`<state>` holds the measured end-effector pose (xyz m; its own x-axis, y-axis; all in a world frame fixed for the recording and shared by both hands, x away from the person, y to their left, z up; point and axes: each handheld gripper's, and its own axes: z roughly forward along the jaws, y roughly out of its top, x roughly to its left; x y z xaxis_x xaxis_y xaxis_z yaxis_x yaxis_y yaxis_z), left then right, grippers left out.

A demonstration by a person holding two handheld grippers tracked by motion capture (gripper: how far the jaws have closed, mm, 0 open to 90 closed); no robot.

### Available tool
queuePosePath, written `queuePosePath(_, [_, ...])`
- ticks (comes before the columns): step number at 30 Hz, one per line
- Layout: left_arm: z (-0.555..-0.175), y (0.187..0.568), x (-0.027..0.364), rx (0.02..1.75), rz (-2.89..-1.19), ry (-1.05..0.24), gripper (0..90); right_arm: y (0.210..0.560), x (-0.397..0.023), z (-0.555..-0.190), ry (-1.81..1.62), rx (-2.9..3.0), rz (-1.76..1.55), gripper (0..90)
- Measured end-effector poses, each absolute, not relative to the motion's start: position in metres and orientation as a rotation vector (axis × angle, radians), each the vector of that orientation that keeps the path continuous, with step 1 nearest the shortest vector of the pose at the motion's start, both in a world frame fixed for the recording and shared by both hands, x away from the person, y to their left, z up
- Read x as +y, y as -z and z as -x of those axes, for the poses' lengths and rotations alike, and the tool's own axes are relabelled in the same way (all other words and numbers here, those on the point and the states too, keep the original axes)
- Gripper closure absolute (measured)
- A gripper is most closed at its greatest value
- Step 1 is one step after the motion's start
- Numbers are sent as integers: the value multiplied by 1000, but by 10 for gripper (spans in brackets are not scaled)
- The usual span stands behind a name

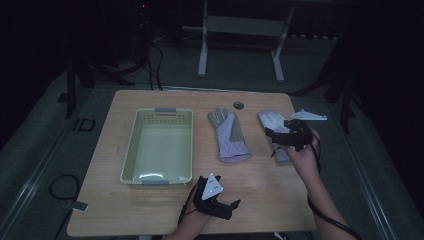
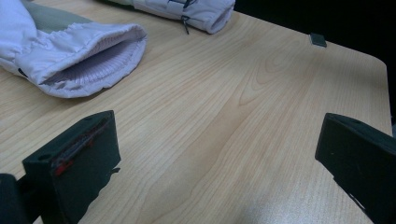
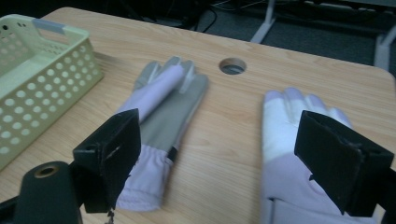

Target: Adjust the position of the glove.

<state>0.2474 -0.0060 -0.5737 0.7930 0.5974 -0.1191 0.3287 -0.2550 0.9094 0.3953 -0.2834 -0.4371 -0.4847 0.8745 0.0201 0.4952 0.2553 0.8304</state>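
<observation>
Two pale lilac gloves lie flat on the wooden worktop [image 1: 260,175], fingers pointing away from the person. The right glove [image 3: 289,154] is whitish at the fingertips and lilac toward the cuff, and lies near the worktop's right edge. The left glove [image 1: 229,135] has grey palm patches and a gathered cuff, and rests near the middle of the worktop, just right of the basket [image 1: 131,150].

The right gripper [image 1: 289,134] hovers over the right glove's cuff end. Its fingers [image 3: 112,154] stand wide apart, holding nothing; whether they touch the fabric cannot be told.

The left gripper [image 1: 220,204] sits low at the near edge of the worktop, its fingers [image 2: 79,163] also spread wide and empty, with bare wood between them and the left glove's open cuff ahead.

The pale green perforated basket stands on the worktop's left half, apart from both gloves. A round cable hole [image 1: 238,105] lies near the far edge, between the two gloves.
</observation>
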Motion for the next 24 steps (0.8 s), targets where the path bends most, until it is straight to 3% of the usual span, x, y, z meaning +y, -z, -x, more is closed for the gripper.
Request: queuePosePath(24, [-248, 574, -6, 697, -1869, -296, 0, 473, -207, -442, -1066, 2216, -1225, 180])
